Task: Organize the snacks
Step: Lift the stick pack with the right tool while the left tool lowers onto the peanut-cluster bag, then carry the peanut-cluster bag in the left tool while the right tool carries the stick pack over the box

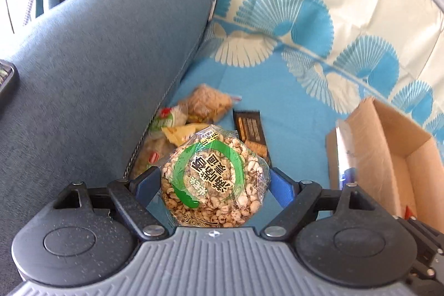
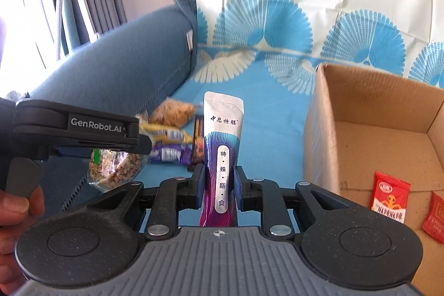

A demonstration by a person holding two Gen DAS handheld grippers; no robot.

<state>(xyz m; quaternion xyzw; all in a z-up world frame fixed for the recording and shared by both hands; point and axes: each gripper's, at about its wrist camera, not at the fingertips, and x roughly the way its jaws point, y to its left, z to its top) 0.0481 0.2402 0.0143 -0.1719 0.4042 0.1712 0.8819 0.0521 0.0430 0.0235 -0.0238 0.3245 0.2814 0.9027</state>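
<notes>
left wrist view, left to right: a grey-blue sofa armrest (image 1: pixel 91 68) fills the left side; at its foot, on a blue and cream patterned cloth (image 1: pixel 277 90), lies a loose pile of snack packets (image 1: pixel 194 113) with a dark brown bar packet (image 1: pixel 251 126) beside it. the left gripper (image 1: pixel 215 179) stands wide, its blue pads clamped on either edge of a round puffed-grain cake packet (image 1: pixel 215 179) with a green ring on its label, held clear above the pile. further right, an open cardboard box (image 1: pixel 388 146) rests on the cloth.

right wrist view, left to right: a thumb (image 2: pixel 19 201) shows at the left edge, on the grip of the left gripper, seen side-on with the grain cake packet hanging beneath it. behind lie a yellow packet (image 2: pixel 166 133) and a purple packet (image 2: pixel 169 153). centre: the right gripper (image 2: pixel 220 179), jaws drawn narrow, is clamped on a tall white and purple sachet (image 2: pixel 223 146), held upright. right: the cardboard box, holding a red and white snack packet (image 2: pixel 388 197) and a second red packet (image 2: pixel 434 215) on its floor.
</notes>
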